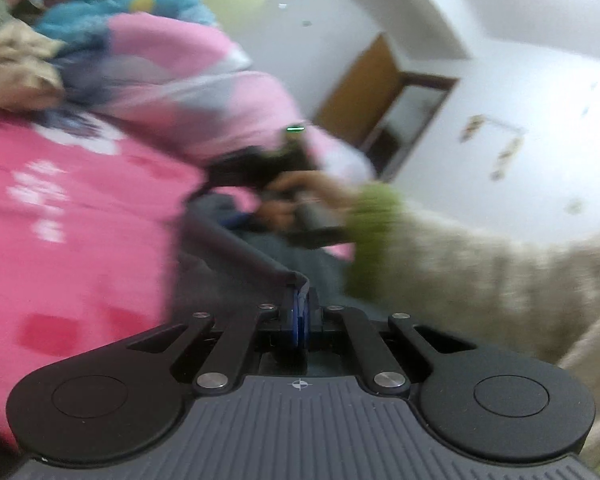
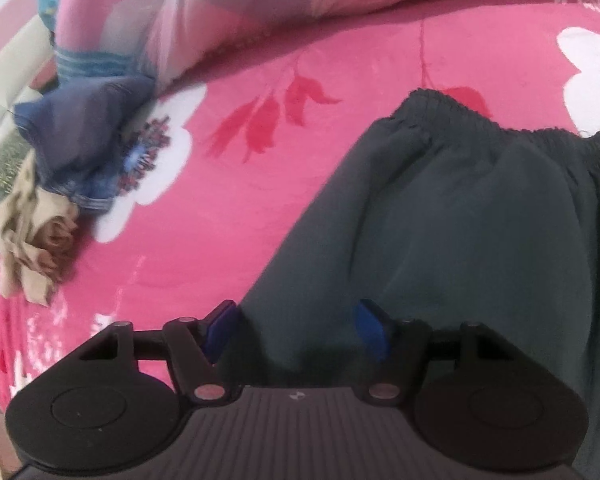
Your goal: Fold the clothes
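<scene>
My left gripper (image 1: 300,308) pinches the dark trousers' (image 2: 440,216) hem at lower centre, my right gripper (image 2: 296,332) gapes over them; mid-fold, I judge, needing a right-side grip.

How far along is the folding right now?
Early. Nothing looks folded yet. In hand: the left gripper is shut on an edge of the dark grey garment, which lies spread on the pink floral bedspread, elastic waistband away from the open right gripper. Left: folding that garment, then the crumpled blue garment and the beige one beside it.
</scene>
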